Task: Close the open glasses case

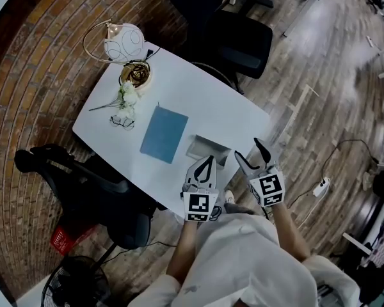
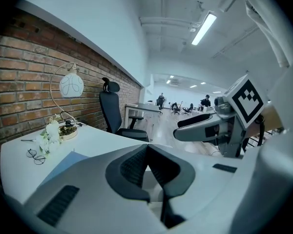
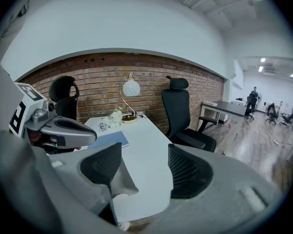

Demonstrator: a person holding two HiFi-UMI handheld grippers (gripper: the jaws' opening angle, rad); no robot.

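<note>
The grey glasses case stands open near the front edge of the white table, its lid raised. My left gripper hovers just before the case with its fingertips touching, shut on nothing. In the left gripper view its pads meet at the tip. My right gripper hangs to the right of the case, off the table corner, open with a clear gap between its fingers. A grey corner of the case shows beside its left pad.
A blue notebook lies mid-table. Beyond it are spectacles, white flowers, a gold bowl and a globe lamp. Black office chairs stand behind and left of the table. A power strip lies on the floor.
</note>
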